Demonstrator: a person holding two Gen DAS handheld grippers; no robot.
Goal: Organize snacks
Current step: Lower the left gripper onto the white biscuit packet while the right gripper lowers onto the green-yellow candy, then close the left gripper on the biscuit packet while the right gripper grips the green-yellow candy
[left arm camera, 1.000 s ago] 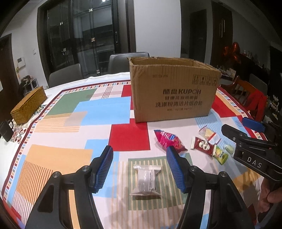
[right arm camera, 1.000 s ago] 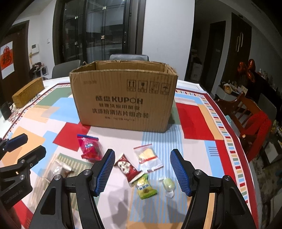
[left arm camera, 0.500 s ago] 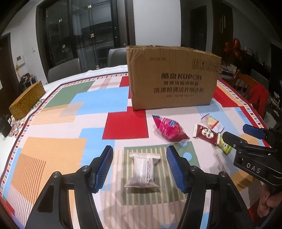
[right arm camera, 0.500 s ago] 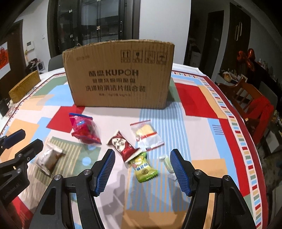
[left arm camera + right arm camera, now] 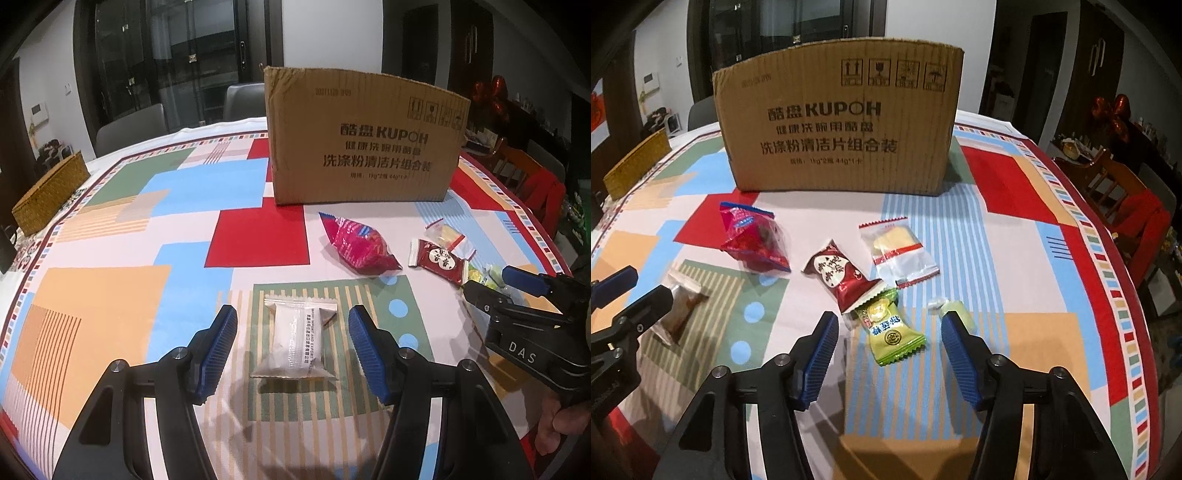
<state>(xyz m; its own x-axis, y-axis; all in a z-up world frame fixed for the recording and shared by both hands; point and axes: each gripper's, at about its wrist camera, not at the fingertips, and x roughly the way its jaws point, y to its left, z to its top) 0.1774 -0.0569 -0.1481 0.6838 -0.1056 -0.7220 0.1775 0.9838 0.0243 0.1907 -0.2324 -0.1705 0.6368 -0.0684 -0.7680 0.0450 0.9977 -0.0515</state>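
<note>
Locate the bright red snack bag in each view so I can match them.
Left wrist: red snack bag right of centre, below the cardboard box.
Right wrist: left of centre, below the box's left corner.
Shared landmark: the cardboard box behind it.

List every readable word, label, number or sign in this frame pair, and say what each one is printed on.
"KUPOH", with Chinese lines above and below it: front of the cardboard box.
Four handling pictograms: box's upper right front.
"DAS": body of the right gripper, seen from the left wrist.
Small English print on the clear white snack packet: too small to read.
Chinese characters on the green candy packet and dark red packet: blurred.
</note>
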